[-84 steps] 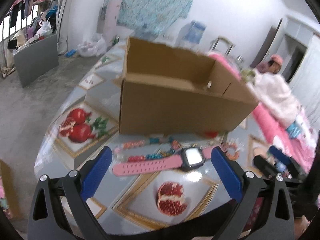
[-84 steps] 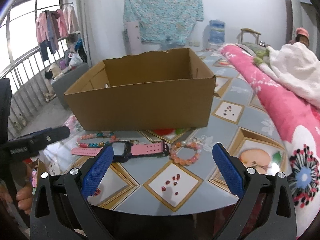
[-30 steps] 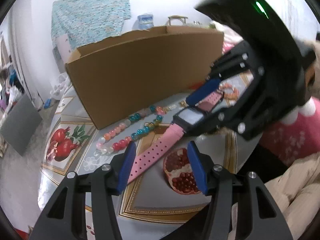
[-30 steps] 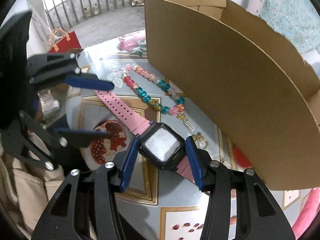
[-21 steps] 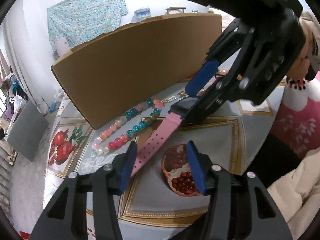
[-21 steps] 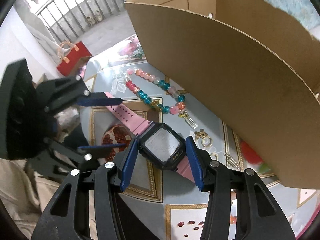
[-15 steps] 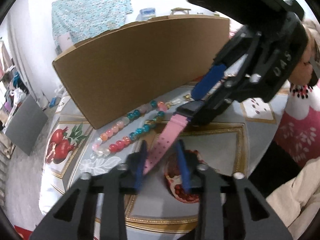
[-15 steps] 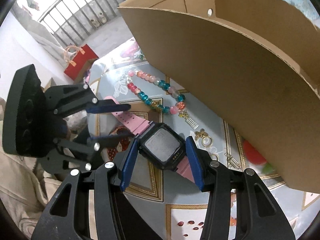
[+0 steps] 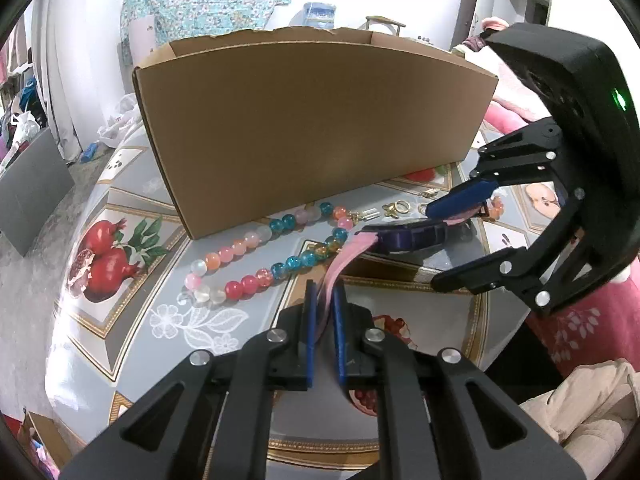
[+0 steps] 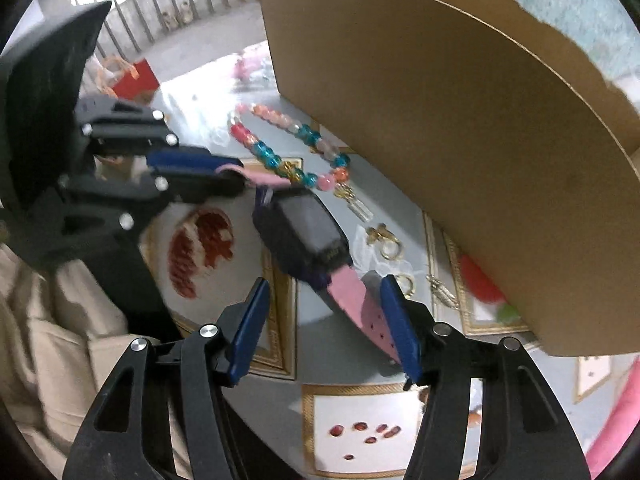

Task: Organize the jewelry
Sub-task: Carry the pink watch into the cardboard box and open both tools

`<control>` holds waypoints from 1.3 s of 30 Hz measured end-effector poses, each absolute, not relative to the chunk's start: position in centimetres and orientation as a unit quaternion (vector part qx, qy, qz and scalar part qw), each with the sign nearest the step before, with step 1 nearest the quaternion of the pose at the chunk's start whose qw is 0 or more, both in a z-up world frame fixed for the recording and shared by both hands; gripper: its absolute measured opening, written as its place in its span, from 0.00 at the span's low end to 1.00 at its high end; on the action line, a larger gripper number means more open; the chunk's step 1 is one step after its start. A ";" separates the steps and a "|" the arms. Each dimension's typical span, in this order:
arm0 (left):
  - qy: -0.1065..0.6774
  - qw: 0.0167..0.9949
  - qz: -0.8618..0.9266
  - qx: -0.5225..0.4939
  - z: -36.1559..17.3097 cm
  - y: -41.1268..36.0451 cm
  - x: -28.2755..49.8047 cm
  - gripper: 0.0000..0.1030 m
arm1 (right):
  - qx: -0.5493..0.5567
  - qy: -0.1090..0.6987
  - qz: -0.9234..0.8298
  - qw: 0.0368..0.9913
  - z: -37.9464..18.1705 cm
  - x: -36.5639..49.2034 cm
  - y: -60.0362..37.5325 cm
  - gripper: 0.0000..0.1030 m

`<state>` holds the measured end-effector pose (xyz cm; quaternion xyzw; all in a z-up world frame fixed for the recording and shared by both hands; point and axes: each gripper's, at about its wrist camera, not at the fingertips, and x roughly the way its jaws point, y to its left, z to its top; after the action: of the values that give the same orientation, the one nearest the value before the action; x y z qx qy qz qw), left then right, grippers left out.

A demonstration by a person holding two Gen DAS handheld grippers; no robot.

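Observation:
A pink-strapped watch with a dark case (image 10: 304, 236) hangs just above the table in front of a cardboard box (image 9: 312, 128). My left gripper (image 9: 323, 300) is shut on one end of the pink strap (image 9: 340, 264). My right gripper (image 10: 324, 332) is open; the other strap end (image 10: 360, 304) lies between its fingers, close to the right finger. In the left wrist view the watch case (image 9: 412, 236) sits between the right gripper's fingers. A bead necklace (image 9: 256, 260) of pink, white and teal beads lies beside the box.
Small gold rings and charms (image 10: 384, 240) lie by the box's front wall (image 10: 460, 140). The table has a printed cloth with pomegranates (image 9: 104, 256). Pink bedding (image 9: 580, 320) is at the right. A red bag (image 10: 132, 76) stands on the floor beyond.
My left gripper has closed onto the pink strap end. My right gripper has opened off the watch case, and the watch has turned on its side between the two.

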<state>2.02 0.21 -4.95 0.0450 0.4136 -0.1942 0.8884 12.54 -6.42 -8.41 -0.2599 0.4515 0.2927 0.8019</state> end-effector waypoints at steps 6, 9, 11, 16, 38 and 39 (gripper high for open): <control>0.410 0.892 -0.185 0.047 -4.9 0.0 1.6 0.07 | -0.300 0.408 0.225 0.832 -8.3 10.8 -6.7 0.07; 0.399 0.897 -0.178 0.059 -4.4 -0.4 1.3 0.07 | -0.299 0.376 0.205 0.853 -7.7 9.3 -6.8 0.02; 0.389 0.903 -0.174 0.063 -3.7 -0.5 0.9 0.05 | -0.302 0.350 0.196 0.865 -6.9 7.8 -6.5 0.01; 0.332 0.927 -0.158 0.070 0.9 0.3 -0.4 0.04 | -0.294 0.276 0.181 0.897 -2.7 4.8 -6.9 0.01; 0.449 0.869 -0.189 0.087 5.3 -0.5 22.2 0.04 | -0.167 0.476 0.282 0.816 3.4 27.2 -10.0 0.01; 0.462 0.862 -0.191 0.086 4.8 -0.6 22.9 0.04 | -0.162 0.496 0.282 0.805 2.8 28.2 -10.0 0.01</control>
<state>22.87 -0.63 4.75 0.0856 0.4622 -0.1908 0.8618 28.18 -9.96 2.80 -0.1622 0.4955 0.2821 0.8054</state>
